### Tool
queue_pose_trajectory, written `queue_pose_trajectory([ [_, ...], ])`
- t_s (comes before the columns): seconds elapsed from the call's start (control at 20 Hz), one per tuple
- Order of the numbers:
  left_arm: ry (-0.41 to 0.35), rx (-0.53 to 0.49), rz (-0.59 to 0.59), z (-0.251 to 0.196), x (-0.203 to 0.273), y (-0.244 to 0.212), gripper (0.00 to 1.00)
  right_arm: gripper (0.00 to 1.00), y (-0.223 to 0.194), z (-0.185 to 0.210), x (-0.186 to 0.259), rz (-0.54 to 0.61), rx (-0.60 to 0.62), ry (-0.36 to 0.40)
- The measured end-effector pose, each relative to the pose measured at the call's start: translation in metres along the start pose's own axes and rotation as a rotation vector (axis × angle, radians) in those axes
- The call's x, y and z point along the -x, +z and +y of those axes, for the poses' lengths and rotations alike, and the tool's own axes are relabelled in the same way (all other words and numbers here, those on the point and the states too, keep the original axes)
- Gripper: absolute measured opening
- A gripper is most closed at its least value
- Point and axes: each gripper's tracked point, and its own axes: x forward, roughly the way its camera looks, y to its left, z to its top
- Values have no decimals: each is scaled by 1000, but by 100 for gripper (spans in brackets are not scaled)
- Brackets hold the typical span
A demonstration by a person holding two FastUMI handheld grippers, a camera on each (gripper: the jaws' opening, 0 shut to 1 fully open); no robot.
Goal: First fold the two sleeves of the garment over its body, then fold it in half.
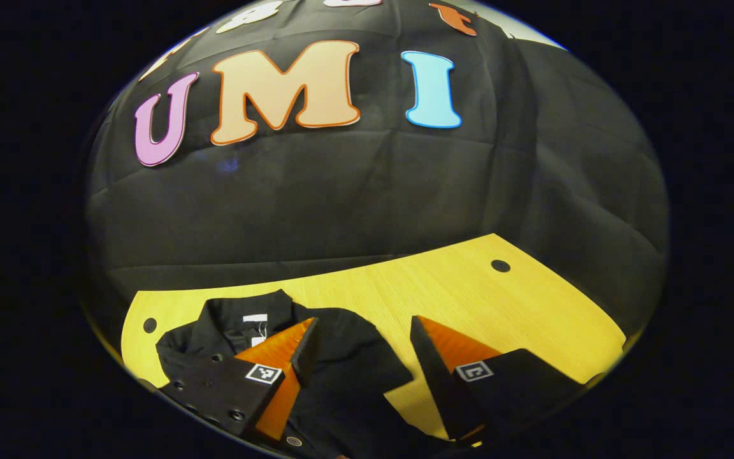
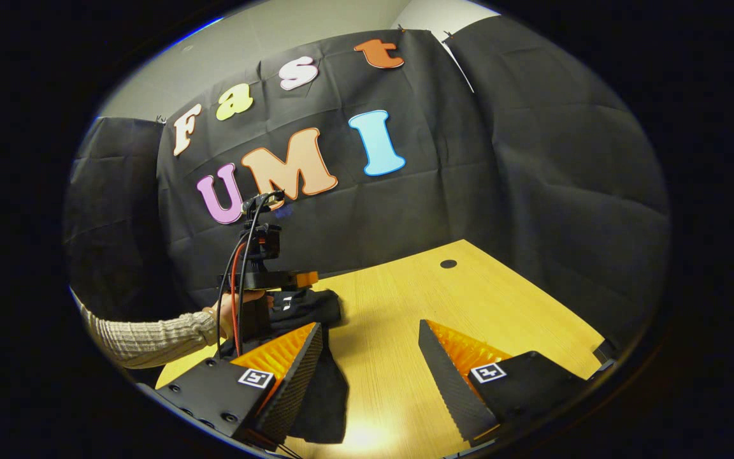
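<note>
A: Start with the left gripper view. Where is the garment (image 1: 341, 376)?

B: It lies on the yellow wooden desk (image 1: 501, 299), low in that view, a black shirt with its collar (image 1: 246, 309) toward the far edge and a white tag inside the neck. The left tongs (image 1: 360, 338) hang over it, spread wide, with nothing between the fingers. One finger sits above the chest, the other above bare desk just beside the cloth.

A: How far along does it look?

B: Hard to judge. I see a compact dark shape with one flap reaching toward the open desk. Whether a sleeve is already folded over the body I cannot tell; the black cloth hides its own edges.

A: And the right gripper view?

B: The right tongs (image 2: 370, 335) are wide open too, holding nothing. The shirt is at the left of the desk there, partly behind the near finger, with an edge hanging off the front. Farther back, a hand (image 2: 220, 319) in a ribbed cream sleeve (image 2: 144, 341) holds the other gripper over the collar end.

A: So what remains?

B: By my reading the halving fold is not yet done, and at least some sleeve work may be left. The fabric looks soft and limp, slightly rumpled.
</note>
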Motion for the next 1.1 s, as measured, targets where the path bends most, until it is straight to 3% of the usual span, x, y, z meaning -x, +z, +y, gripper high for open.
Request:
queue_pose_trajectory([
  [0.15, 77, -12, -84, 5, 16, 22, 97, 96, -14, -2, 4, 7, -17, 9],
  [0.45, 109, -1, -233, 32, 78, 58, 95, 96, -20, 7, -3, 11, 20, 55],
  [0.65, 202, 32, -312, 88, 132, 61, 94, 97, -32, 27, -10, 32, 52, 120],
  [0.9, 375, 23, -285, 172, 208, 8, 93, 96, -68, 56, -17, 102, 103, 212],
  [1.1, 461, -7, -219, 198, 259, -64, 93, 96, -106, 75, -22, 175, 163, 268],
])
